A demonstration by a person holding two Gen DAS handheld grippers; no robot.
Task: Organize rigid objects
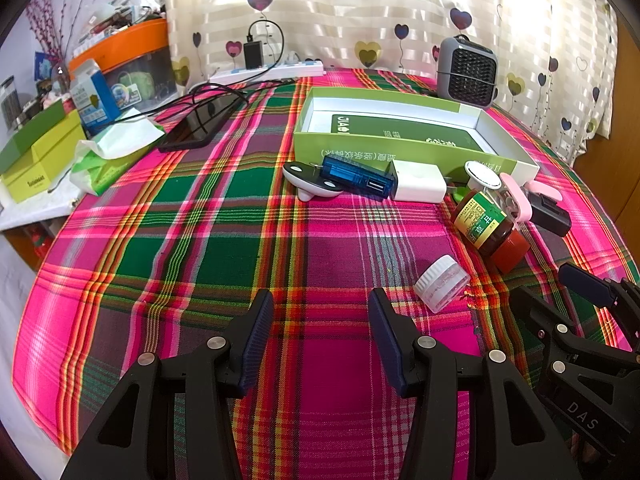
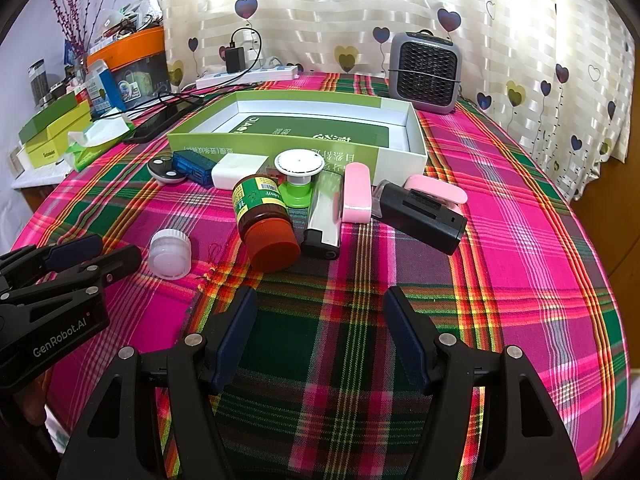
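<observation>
Small rigid items lie in a loose row on the plaid tablecloth (image 2: 520, 240), just in front of the near wall of the green box (image 2: 280, 151). From the right wrist view, left to right: dark oval key fob (image 2: 166, 171), blue USB device (image 2: 194, 165), white adapter block (image 2: 237, 172), white round disc on a green base (image 2: 299, 168), silver lighter (image 2: 325, 216), pink case (image 2: 357, 193), black rectangular device (image 2: 422, 216) with a second pink piece (image 2: 436, 189) resting on its far side. The brown jar with red cap (image 2: 266, 222) lies on its side, cap toward the camera, touching the lighter. The small white-capped jar (image 2: 170, 254) lies on its side, apart from the row, nearest the left gripper (image 2: 94, 254). The green box is open-topped, white inside, and holds only a flat green printed card (image 2: 320, 130); its near wall hides part of the floor. The green base is largely covered by the brown jar and disc, possibly a stand. Left gripper (image 1: 320, 340): jaws spread, holding nothing, over bare cloth. Right gripper (image 2: 320, 336): jaws spread, holding nothing, just short of the brown jar. Grey fan heater (image 2: 425, 72) stands behind the box.
</observation>
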